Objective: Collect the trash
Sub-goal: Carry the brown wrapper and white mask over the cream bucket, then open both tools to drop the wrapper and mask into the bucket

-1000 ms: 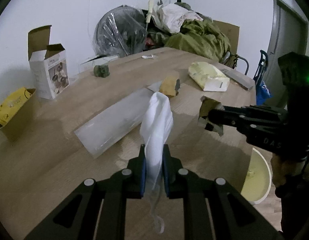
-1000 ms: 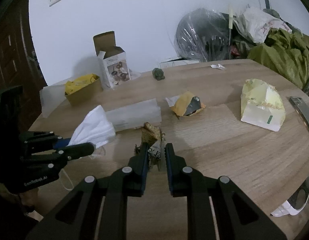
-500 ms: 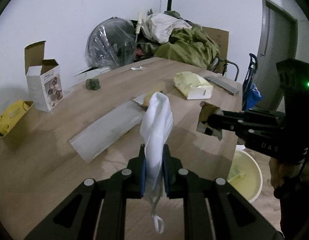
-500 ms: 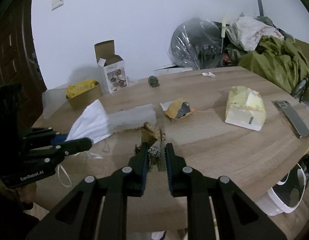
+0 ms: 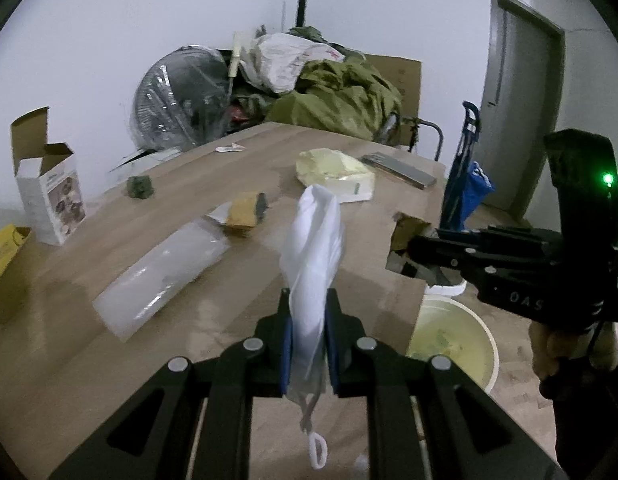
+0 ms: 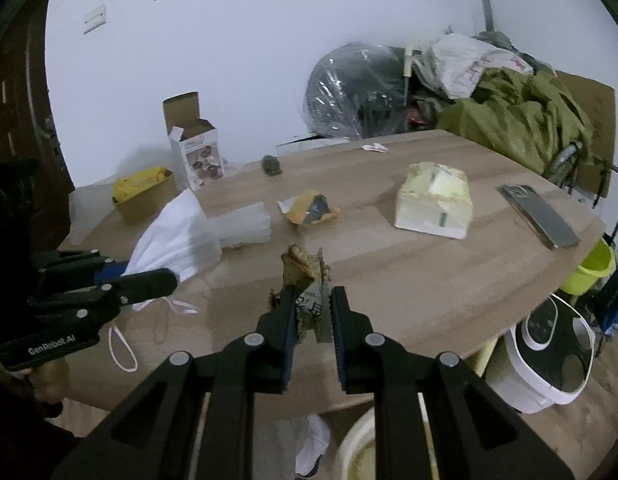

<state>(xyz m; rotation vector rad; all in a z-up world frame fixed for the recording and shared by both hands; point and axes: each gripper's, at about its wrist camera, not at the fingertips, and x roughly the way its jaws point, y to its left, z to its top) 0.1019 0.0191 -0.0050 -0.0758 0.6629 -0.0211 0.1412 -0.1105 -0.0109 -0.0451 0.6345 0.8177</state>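
Both tools have pulled back off the worktop [image 6: 449, 280] toward the bin [image 5: 453, 338]. Left tool [image 5: 309, 320] clamps the face mask [image 5: 313, 248]: limp, light, held mid-fold. Right tool [image 6: 312, 304] pinches the crumpled wrapper [image 6: 303, 270]; I'd keep it squeezed.

Probably home storeroom: wrapped fan [image 5: 181, 100], clothes heap [image 5: 341, 96].

Your path over the tabletop [image 6: 429, 280] near edge lies open. Ahead, clear plastic sleeve [image 6: 245, 224], crumpled orange wrapper [image 6: 309, 212] and yellow packet [image 6: 433, 204] obstruct low passes.
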